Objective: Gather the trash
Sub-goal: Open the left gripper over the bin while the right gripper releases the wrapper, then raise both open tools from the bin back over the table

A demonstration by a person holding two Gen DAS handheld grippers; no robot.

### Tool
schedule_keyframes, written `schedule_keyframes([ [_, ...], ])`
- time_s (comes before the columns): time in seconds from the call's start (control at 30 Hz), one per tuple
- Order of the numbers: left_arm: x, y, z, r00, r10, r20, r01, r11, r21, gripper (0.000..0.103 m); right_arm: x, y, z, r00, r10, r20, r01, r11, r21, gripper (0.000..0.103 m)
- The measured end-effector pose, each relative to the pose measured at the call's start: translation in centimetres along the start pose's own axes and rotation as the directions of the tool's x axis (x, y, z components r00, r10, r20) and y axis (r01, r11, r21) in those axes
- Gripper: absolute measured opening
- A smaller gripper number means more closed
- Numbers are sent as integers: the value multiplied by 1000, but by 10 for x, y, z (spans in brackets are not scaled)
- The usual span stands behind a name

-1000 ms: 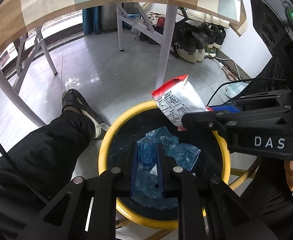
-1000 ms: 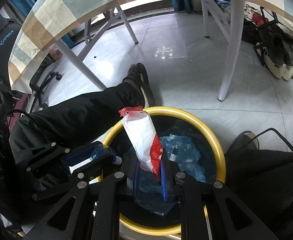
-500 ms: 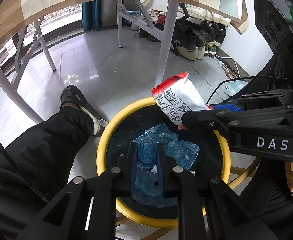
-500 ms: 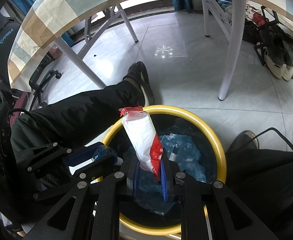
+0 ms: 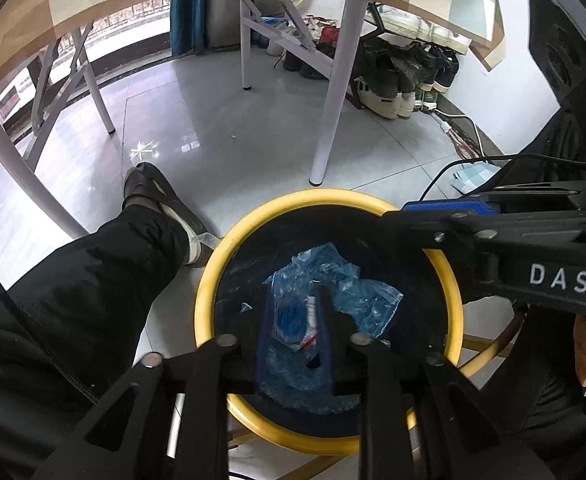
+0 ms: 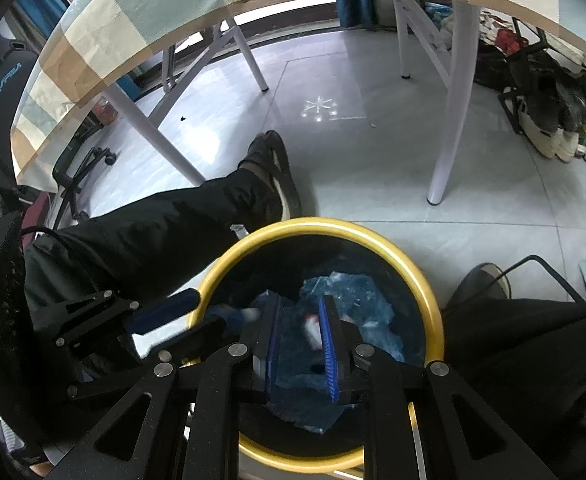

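Both claws hang right over the yellow-rimmed bin [image 5: 209, 280], pointing down into it. The left claw [image 5: 293, 320] and right claw [image 6: 301, 332] are opening, nothing pinched between either pair of pads. The trash, blue plastic wrap [image 5: 357, 292] plus a red-and-white wrapper [image 6: 313, 326], sits straight below in the bin. No more trash is in view, so neither claw is nearer any.

The left gripper [image 5: 293, 320] hangs over a yellow-rimmed bin [image 5: 207, 284], its jaws opening with nothing pressed between them. Blue plastic bags [image 5: 357, 296] and a small white-and-red wrapper [image 5: 311, 326] lie inside the bin. The right gripper [image 5: 433, 216] reaches in from the right, and a black trouser leg [image 5: 93, 280] stretches past the bin's left side.
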State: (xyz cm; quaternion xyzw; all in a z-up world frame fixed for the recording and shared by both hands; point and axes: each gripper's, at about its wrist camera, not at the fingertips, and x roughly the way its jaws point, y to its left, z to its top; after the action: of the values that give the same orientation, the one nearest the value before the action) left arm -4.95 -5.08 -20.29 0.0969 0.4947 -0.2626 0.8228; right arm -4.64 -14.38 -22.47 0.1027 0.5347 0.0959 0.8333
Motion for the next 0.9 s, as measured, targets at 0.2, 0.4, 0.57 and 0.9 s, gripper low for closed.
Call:
schedule_keyframes([
  [0.2,3,4,0,999,42,-12,-43,999,-32,100,-8,-2,1,999,-21,50,20,1000,12,62],
  [0.4,5,5,-1,997,74,-19,-75,996,-37,102,-11,-1,2,996,-38,84,37,999,12,103],
  [0.57,8,4,-1,995,92,-29,-92,995,-27,102,-10,2,2,994,-45,101,45,999,-1,103],
  [0.9,5,3,-1,994,108,-22,-109,994,-24,102,-18,3,4,987,-53,152,53,999,0,103],
])
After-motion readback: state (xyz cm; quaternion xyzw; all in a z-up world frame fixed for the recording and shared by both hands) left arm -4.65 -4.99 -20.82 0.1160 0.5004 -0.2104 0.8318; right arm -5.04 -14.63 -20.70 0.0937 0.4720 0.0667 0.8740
